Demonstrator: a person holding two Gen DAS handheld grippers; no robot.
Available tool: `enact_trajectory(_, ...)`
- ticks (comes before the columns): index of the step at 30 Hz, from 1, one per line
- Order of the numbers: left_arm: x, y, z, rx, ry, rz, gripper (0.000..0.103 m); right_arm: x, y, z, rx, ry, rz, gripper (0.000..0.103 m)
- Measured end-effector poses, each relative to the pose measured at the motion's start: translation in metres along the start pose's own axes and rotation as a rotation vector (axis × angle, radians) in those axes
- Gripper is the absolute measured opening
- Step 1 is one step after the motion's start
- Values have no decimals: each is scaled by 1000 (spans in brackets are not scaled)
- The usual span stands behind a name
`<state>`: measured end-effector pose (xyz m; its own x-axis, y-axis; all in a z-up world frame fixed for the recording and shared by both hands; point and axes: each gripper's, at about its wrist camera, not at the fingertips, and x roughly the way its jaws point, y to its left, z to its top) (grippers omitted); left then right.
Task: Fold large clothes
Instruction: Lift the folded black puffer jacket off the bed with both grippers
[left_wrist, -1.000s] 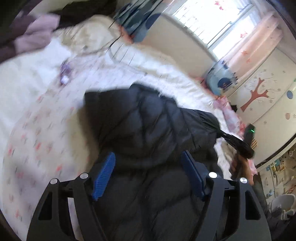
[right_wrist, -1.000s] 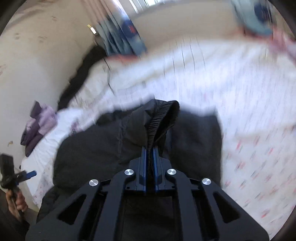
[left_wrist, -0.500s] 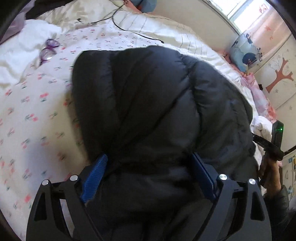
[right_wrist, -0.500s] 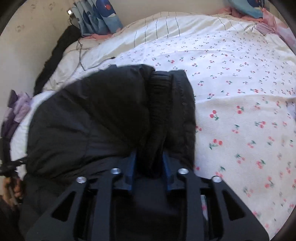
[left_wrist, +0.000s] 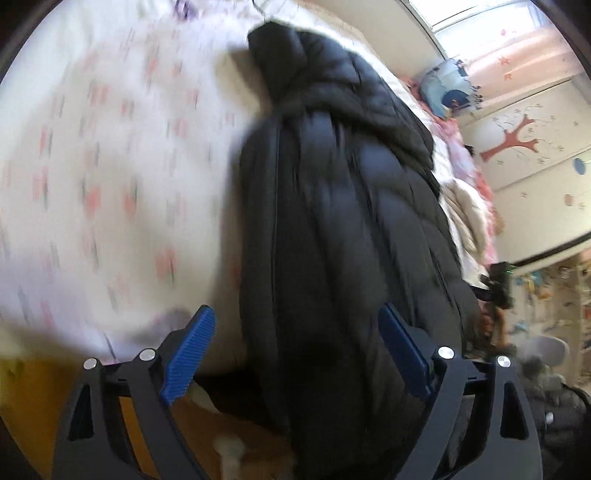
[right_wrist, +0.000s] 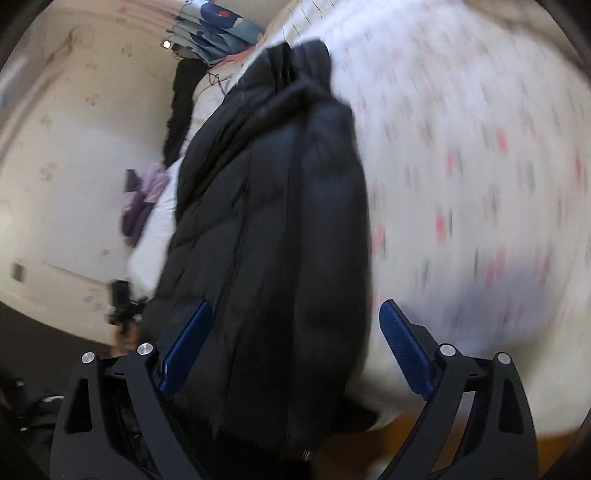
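A black puffer jacket (left_wrist: 343, 221) lies lengthwise on the cherry-print bed sheet (left_wrist: 103, 184), with a sleeve folded over its body; its near end hangs over the bed edge. It also shows in the right wrist view (right_wrist: 273, 221). My left gripper (left_wrist: 295, 350) is open, its blue pads (left_wrist: 188, 350) straddling the jacket's near end without gripping. My right gripper (right_wrist: 295, 347) is open too, its pads (right_wrist: 402, 347) either side of the jacket, holding nothing.
The wooden bed frame (left_wrist: 229, 435) shows below the mattress edge. Patterned pillows (left_wrist: 448, 90) lie at one end, purple clothes (right_wrist: 142, 203) and a dark garment (right_wrist: 181, 107) at the other. The wall (right_wrist: 74, 147) runs along the left.
My right gripper let go of the sleeve cuff and opened wide. Both grippers pulled back toward the bed's near edge. The jacket now lies with its sleeve folded in.
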<state>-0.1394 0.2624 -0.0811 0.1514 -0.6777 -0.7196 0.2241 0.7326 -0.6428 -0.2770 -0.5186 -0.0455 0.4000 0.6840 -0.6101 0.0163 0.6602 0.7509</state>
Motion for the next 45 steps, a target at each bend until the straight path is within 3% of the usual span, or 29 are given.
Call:
enact_trajectory(3,12,13,-37,-63,24,-165,91,3,-17,-30,73,31,89,88)
enact_trajectory(10,37,9,-66,-118,27,-366,94,25,-35,-45,157,65,247,89)
enact_trajectory(15,45,-13,-69,-78,41,-380,95,41,-38,-50,168,68,357,88)
enact_trajectory(17,50,-22,-68,-69,47,-336,94,46,-36,-51,164,63,401,78)
enact_trajectory(19,47,-29,-63,-61,4,-311,93,50,-29,-48,143,42,446,47)
enact_trajectory(21,38,-38,-62,-43,-43,-294,67,44,-17,-46,88,12,462,32)
enact_trajectory(24,30,-50,-59,-36,-77,-224,42,38,-2,-40,38,-33,449,22)
enact_trajectory(27,20,-58,-55,-48,-114,-197,25,28,11,-36,0,-78,445,16)
enact_trajectory(30,-4,-77,-53,-31,-185,-220,15,10,27,-40,-42,-126,465,13)
enact_trajectory(34,-42,-106,-55,56,-236,-257,13,-25,59,-42,-138,-178,541,13)
enact_trajectory(36,-47,-108,-57,92,-204,-263,14,-30,63,-43,-148,-147,560,15)
enact_trajectory(38,-38,-97,-60,82,-147,-274,17,-23,53,-48,-129,-83,515,23)
enact_trajectory(40,-20,-74,-65,33,-82,-279,24,-10,30,-57,-59,-18,487,58)
enact_trajectory(42,-6,-53,-73,-18,-47,-291,44,5,3,-68,14,21,427,66)
enact_trajectory(43,1,-45,-76,-44,-40,-312,49,11,-6,-73,41,35,428,67)
enact_trajectory(45,13,-36,-80,-74,-31,-321,72,18,-24,-84,87,34,432,70)
